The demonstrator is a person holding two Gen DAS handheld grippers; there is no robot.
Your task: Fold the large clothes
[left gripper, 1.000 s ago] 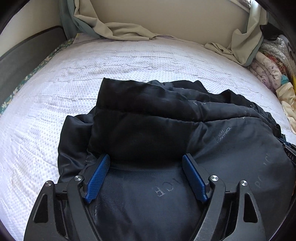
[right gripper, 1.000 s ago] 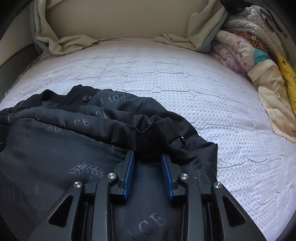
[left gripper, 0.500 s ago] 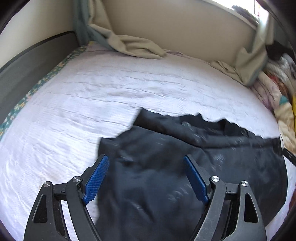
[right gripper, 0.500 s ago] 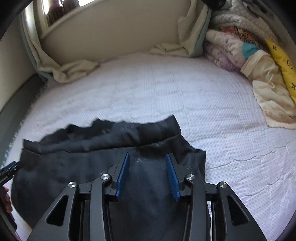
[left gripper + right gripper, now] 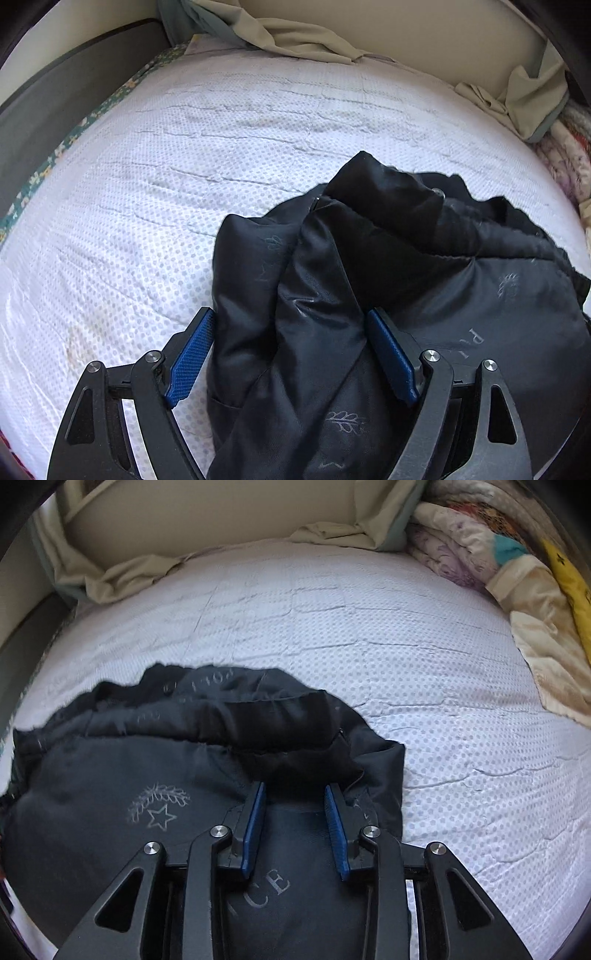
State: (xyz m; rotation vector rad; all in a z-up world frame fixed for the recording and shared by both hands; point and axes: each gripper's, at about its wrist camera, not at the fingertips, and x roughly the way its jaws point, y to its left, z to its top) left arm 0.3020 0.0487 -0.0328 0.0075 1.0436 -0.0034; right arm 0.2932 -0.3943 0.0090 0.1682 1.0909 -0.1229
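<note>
Far left: dark bed frame (image 5: 55, 107) and a floral green trim strip (image 5: 74, 136) along the edge of the bed (image 5: 184, 155), covered in a white dotted quilt. Beige curtain cloth (image 5: 295, 40) bunched at the far wall. Nearer the middle — black jacket (image 5: 424, 258), crumpled on the quilt, shiny lining up, faint leaf prints and letters on it. Left hand-held gripper (image 5: 291, 354) wide open, blue pads spread apart, a thick fold of the jacket bulging between them; left pad at the jacket's edge beside bare quilt, right pad touching cloth — not clamped on it.

In the right wrist view, same black jacket (image 5: 147, 775) with a star-and-wreath mark and "CE" lettering, reaching from the left edge to mid-bed. Right hand-held gripper (image 5: 295, 830) partly open, jaws standing apart over the lining; whether any cloth is pinched cannot be told. Farther right, bare quilt, then a heap of folded bedding (image 5: 480, 554) with a yellow cushion (image 5: 569, 572) at the bed's right side.
</note>
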